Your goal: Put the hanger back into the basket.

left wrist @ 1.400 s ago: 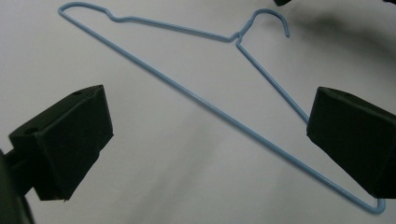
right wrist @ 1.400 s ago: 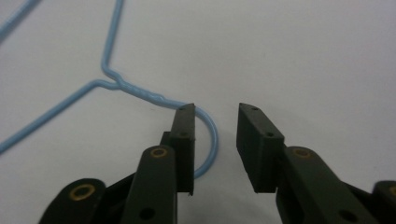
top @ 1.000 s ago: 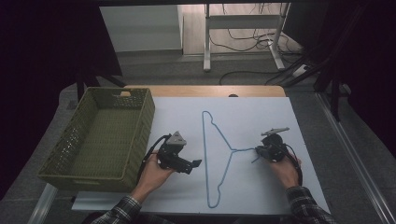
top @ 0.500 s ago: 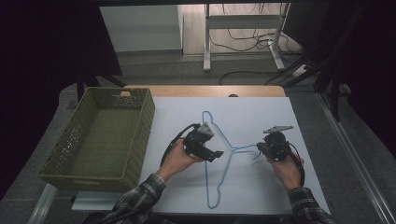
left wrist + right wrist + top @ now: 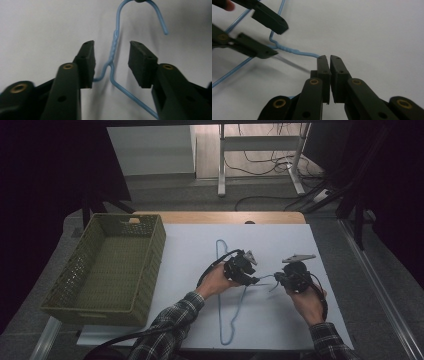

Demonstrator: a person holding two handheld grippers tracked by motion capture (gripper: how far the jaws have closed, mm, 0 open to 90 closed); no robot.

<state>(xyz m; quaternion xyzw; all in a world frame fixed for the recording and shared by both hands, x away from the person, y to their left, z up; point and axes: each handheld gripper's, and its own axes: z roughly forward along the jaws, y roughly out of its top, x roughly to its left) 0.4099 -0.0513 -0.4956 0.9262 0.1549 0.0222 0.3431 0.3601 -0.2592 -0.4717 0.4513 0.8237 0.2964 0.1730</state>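
**A:** Starting at the left edge of the table (image 5: 300,245), what's there?

**B:** A green woven basket (image 5: 150,255), with nothing I can see in it, well apart from the work. It blocks nothing now, but its near wall is the one thing to clear if the hanger goes that way.

**A:** And the hanger itself?

**B:** A thin blue wire hanger (image 5: 220,265) lies on the white cover near the middle, one long side running toward the near edge, hook pointing right. I'd judge it light and springy: it will flex and swing if lifted by one end, and the coated wire looks smooth enough to slip in the pads.

**A:** Where would you take hold?

**B:** At the twisted neck (image 5: 113,46). It's the stiffest, thickest part. The left gripper (image 5: 111,58) straddles that twist. Its jaws have just been closing, yet a gap shows on both sides, so the pads aren't pressing on the wire.

**A:** The right one?

**B:** The right gripper (image 5: 329,58) is clenched on the hook, with the wire running in between its pads. The hook is raised a little off the cover.

**A:** Anything in the way?

**B:** Only the two tools themselves, close together around the neck. Their trailing cables could snag the frame.
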